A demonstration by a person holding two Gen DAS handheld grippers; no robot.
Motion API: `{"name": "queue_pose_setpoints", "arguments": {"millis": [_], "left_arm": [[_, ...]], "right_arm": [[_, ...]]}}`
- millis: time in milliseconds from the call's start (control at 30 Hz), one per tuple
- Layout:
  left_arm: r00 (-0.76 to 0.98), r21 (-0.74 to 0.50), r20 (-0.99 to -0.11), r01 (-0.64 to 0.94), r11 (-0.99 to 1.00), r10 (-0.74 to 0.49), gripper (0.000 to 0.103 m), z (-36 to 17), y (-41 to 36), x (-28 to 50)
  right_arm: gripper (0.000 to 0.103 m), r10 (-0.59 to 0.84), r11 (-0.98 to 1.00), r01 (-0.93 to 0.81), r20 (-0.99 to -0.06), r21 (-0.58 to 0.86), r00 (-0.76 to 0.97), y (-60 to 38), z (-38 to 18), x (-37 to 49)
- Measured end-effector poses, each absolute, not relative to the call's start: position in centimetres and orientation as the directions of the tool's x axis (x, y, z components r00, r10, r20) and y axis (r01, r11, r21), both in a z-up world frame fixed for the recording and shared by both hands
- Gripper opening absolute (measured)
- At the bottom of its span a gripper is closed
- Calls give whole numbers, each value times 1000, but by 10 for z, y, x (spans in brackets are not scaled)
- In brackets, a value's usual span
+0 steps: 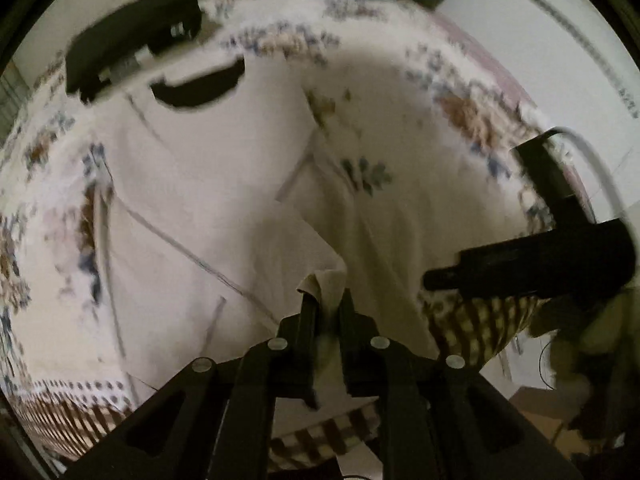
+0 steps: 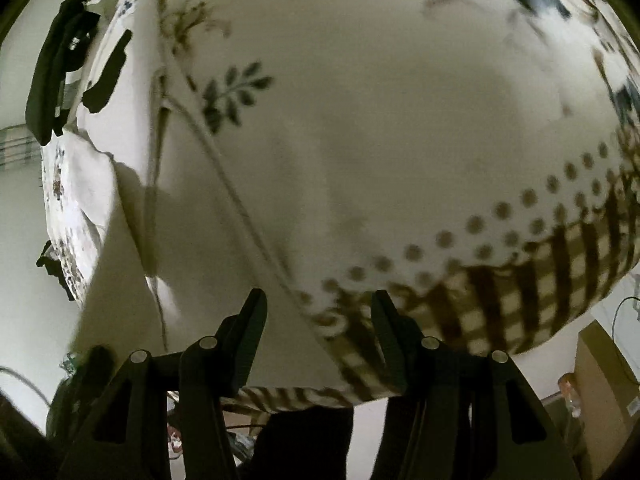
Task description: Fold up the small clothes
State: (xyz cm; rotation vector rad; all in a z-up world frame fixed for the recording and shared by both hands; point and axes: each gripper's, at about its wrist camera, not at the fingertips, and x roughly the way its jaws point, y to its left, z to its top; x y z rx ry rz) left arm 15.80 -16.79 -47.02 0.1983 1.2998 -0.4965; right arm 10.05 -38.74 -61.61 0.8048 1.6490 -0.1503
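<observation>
My left gripper pinched a corner of the white cloth garment lying on the floral-print tablecloth-covered table, likely to fold it over, while my right gripper hovered spread, empty.

Left tongs pinched nearly closed, right tongs spread apart
</observation>
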Motion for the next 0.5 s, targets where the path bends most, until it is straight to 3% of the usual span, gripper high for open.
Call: {"name": "queue_pose_setpoints", "arguments": {"millis": [67,133,167,200,500], "left_arm": [[168,-133,-961,412,902,-218,14,-481,-160,160],[152,-140,-968,337,931,-200,45,-489,-139,164],[146,-140,-970,312,940,-193,79,-493,-130,170],[149,-127,-974,271,954,-172,94,-495,-114,174],[111,33,-993,-58,998,39,94,-515,32,165]], "right_arm": [[56,419,752,571,-907,330,-27,-397,-617,93],[56,422,753,568,-906,333,-27,-401,-617,90],[56,425,751,568,-905,337,-24,-404,-617,87],[56,438,744,568,-899,353,-15,-405,-616,86],[56,595,678,517,-803,523,33,-356,-617,118]]}}
